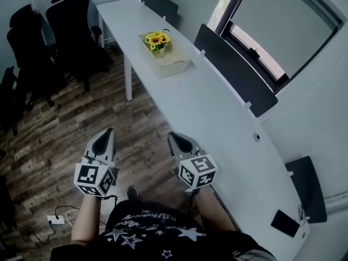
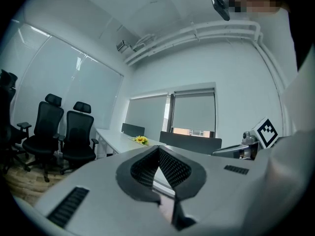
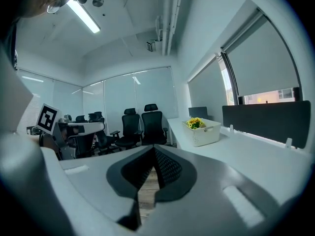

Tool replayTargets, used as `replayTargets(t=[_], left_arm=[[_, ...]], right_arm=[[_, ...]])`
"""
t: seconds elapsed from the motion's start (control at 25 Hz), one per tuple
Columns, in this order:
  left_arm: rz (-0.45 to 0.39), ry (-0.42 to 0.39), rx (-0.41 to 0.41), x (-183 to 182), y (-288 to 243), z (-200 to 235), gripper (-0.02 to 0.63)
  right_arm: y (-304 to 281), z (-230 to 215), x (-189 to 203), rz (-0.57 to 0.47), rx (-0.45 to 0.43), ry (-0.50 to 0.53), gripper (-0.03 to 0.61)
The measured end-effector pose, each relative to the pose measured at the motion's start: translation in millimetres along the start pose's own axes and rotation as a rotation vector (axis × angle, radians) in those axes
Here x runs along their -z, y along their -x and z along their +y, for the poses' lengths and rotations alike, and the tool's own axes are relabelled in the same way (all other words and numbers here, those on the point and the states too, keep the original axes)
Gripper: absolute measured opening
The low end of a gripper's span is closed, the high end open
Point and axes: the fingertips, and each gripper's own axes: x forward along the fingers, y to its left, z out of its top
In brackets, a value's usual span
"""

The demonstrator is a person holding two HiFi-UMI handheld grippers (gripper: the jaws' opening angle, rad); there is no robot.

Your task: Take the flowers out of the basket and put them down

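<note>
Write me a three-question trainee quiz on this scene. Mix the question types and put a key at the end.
1. True or false: the flowers are already out of the basket.
2. Where is the basket? A. Held in a gripper. B. On the white table, far ahead of both grippers. C. At the near end of the table, touching a gripper.
3. Fill in the blank: the left gripper and the right gripper both have their jaws ____, with nothing between them.

Key: 1 false, the flowers are in the basket; 2 B; 3 shut.
</note>
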Motion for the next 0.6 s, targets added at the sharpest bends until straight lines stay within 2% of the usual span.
replayTargets(t=[0.4, 0.6], left_arm=[[0.011, -0.027, 0.021, -6.1, -33.3, 43.2, 0.009], [0.015, -0.015, 0.076, -2.5, -44.6, 62.9, 0.009]], right_arm=[[-51.0, -13.9, -15.4, -0.019, 0.064, -0.033, 0.002], [-75.7, -22.4, -9.8, -0.017, 0.097, -0.050, 0.002]])
